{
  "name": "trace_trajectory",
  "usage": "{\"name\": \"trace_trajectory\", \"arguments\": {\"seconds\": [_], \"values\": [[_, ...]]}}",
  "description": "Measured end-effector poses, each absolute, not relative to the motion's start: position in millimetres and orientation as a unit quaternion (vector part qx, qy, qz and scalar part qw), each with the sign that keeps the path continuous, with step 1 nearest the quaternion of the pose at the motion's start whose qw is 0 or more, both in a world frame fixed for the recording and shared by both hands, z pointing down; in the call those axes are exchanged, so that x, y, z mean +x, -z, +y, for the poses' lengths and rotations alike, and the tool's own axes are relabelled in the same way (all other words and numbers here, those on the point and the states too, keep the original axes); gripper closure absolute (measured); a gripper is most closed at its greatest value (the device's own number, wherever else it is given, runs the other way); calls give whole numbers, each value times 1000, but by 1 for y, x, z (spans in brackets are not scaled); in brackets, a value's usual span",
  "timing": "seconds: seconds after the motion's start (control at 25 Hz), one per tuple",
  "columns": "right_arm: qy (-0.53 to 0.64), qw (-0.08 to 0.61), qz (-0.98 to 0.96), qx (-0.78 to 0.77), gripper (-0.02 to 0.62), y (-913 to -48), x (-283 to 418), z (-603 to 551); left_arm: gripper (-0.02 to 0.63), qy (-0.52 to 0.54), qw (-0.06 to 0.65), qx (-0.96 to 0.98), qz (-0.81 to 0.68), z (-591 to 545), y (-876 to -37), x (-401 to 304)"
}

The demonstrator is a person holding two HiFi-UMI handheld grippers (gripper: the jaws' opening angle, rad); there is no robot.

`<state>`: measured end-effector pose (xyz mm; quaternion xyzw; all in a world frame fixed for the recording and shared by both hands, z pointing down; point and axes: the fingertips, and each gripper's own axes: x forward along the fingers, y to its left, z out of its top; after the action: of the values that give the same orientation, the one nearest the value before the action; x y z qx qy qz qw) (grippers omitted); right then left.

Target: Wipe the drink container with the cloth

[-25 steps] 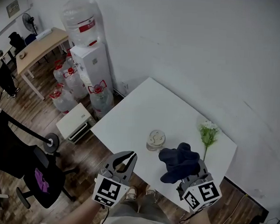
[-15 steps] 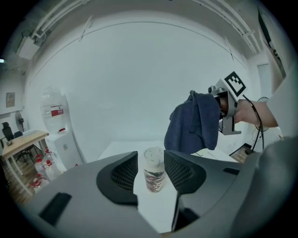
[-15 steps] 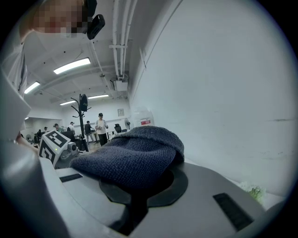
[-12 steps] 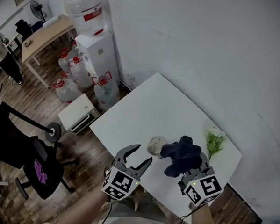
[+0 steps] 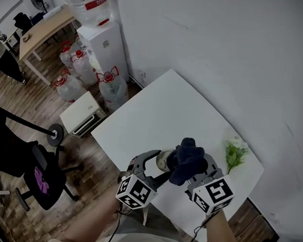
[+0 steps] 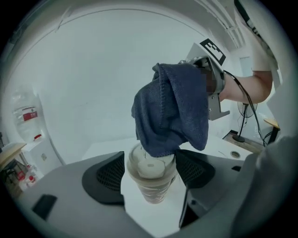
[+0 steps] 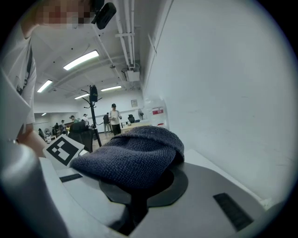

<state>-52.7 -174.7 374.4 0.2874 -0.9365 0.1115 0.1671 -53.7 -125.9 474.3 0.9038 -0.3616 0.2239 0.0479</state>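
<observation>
The white desk (image 5: pixel 151 118) stands with one edge against the wall, and you work at its near edge. Beyond its far corner is a white water dispenser (image 5: pixel 102 44) with a large bottle on top. The bottle has a red label, but the print is too small to read. Several water jugs (image 5: pixel 72 83) with red caps sit on the wood floor beside it.

Your left hand-held gripper (image 6: pixel 151 169) has just been opening and its jaws are now spread wide. The drink container stands between them, and neither pad presses on it. Your right hand-held gripper (image 7: pixel 139 195) has its jaws pressed together on the dark blue cloth (image 5: pixel 186 158). Each gripper's cube shows black-and-white square markers and no lettering.

The cloth bunches above the right jaws and droops toward the left gripper, where its lower fold reaches the container's lid. The drink container (image 6: pixel 151 179) is a pale lidded cup standing upright on the desk, with no label you can read. A small sprig of white flowers (image 5: pixel 236 151) lies apart from it, toward the wall.
</observation>
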Motion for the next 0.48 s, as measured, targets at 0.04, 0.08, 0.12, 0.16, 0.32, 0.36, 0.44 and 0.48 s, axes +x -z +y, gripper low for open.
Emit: {"name": "trace_trajectory", "arguments": {"seconds": [0.04, 0.08, 0.12, 0.16, 0.32, 0.36, 0.44, 0.48], "values": [[-113, 176, -938, 276, 551, -381, -58, -175, 264, -216, 53, 908, -356, -126, -475, -53], [-117, 187, -939, 264, 551, -389, -62, -175, 264, -209, 58, 911, -351, -127, -475, -52], [-121, 198, -940, 252, 551, -398, -67, -174, 265, -201, 62, 914, -347, -127, -476, -52], [-125, 211, -940, 238, 551, -408, -72, -173, 265, -194, 66, 916, -344, -127, -477, -51], [-103, 278, -935, 192, 551, -439, -92, -162, 265, -180, 64, 921, -338, -127, -476, -49], [-84, 298, -933, 183, 551, -444, -96, -160, 265, -181, 63, 922, -337, -127, -476, -48], [-48, 338, -926, 161, 551, -449, -101, -157, 264, -181, 63, 922, -336, -128, -477, -48], [-36, 355, -923, 146, 551, -450, -102, -155, 264, -181, 64, 922, -337, -128, -477, -49]]}}
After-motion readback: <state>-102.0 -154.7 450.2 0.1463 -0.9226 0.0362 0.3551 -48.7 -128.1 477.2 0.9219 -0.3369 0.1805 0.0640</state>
